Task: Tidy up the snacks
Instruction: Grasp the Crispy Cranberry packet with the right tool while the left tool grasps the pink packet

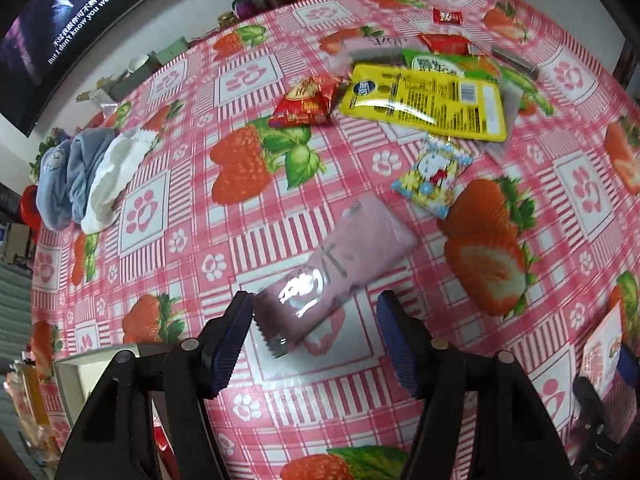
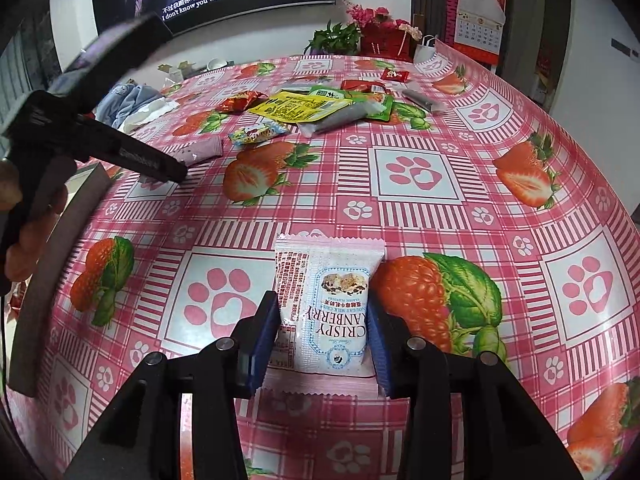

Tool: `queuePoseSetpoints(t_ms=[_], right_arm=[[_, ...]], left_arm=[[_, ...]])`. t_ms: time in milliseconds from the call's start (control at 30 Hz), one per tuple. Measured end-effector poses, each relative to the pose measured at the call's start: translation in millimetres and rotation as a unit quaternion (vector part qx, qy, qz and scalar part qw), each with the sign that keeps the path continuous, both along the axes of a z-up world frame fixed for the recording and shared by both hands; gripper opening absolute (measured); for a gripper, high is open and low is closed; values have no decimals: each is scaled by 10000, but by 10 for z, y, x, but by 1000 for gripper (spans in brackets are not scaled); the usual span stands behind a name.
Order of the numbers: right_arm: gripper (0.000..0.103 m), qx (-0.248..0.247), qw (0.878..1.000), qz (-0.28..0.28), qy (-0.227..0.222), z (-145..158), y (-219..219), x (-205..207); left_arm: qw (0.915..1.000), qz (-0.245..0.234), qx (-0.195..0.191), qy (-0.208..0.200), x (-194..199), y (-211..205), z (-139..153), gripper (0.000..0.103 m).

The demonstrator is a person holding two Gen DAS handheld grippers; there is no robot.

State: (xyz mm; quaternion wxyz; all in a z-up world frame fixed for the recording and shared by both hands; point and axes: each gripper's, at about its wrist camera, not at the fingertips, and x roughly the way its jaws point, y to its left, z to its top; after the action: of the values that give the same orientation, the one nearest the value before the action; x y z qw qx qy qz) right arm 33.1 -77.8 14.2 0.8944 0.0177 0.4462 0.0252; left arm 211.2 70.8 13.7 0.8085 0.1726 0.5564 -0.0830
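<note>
My left gripper (image 1: pixel 316 320) is open over the table, its jaws on either side of the near end of a mauve snack pack (image 1: pixel 340 264) that lies flat. That pack also shows in the right wrist view (image 2: pixel 202 150), by the left gripper's tip. My right gripper (image 2: pixel 324 320) is shut on a white Crispy Cranberry nougat packet (image 2: pixel 328 304), held upright just above the tablecloth. Farther off lie a yellow packet (image 1: pixel 424 100), a red packet (image 1: pixel 304 102), a small cartoon candy pack (image 1: pixel 432 176) and a green packet (image 1: pixel 440 62).
Strawberry-print tablecloth (image 2: pixel 416 176) covers the table. Folded blue and white cloths (image 1: pixel 88 172) lie at the left edge. A white box (image 1: pixel 76 372) sits at the near left. More small red sweets (image 1: pixel 448 16) lie at the far side, with plants (image 2: pixel 336 38) and a TV behind.
</note>
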Motion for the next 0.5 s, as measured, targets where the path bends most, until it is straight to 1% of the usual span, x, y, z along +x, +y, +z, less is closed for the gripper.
queuePoseSetpoints(t_ms=[67,100,133,167,233,267,367,400,467,500], right_arm=[[43,67,10000,-7,-21,-2,-14,-7],[43,143,9999,-12,-31,-5,-28,3],[43,218,9998,-19,-42,-4,-47,0],[43,263,9996,-23,-48,-4,-59,0],[43,295,9995,-26,-59,0,-70,-9],[43,292,9996,-25,-59,1,-67,-5],[43,295,9995,-25,-58,1,-68,-5],[43,288,9996,-25,-58,0,-67,-5],[43,264,9996,-24,-56,0,-63,-5],[43,241,9997,-25,-56,0,-58,-6]], left_arm=[[9998,-17,-173,96,15,6,5,53],[10000,-26,-54,4,-9,-23,19,32],[9997,-51,212,-88,-35,-59,5,26],[9990,-116,390,-165,-85,-100,-7,26],[9989,-115,408,-195,-173,-122,4,25],[9993,-66,310,-192,-246,-111,17,25],[9997,25,-228,-112,-514,-63,99,21],[9994,40,-329,-131,-637,-47,127,2],[9978,121,-645,32,-870,-3,153,0],[9976,148,-671,60,-966,3,146,0]])
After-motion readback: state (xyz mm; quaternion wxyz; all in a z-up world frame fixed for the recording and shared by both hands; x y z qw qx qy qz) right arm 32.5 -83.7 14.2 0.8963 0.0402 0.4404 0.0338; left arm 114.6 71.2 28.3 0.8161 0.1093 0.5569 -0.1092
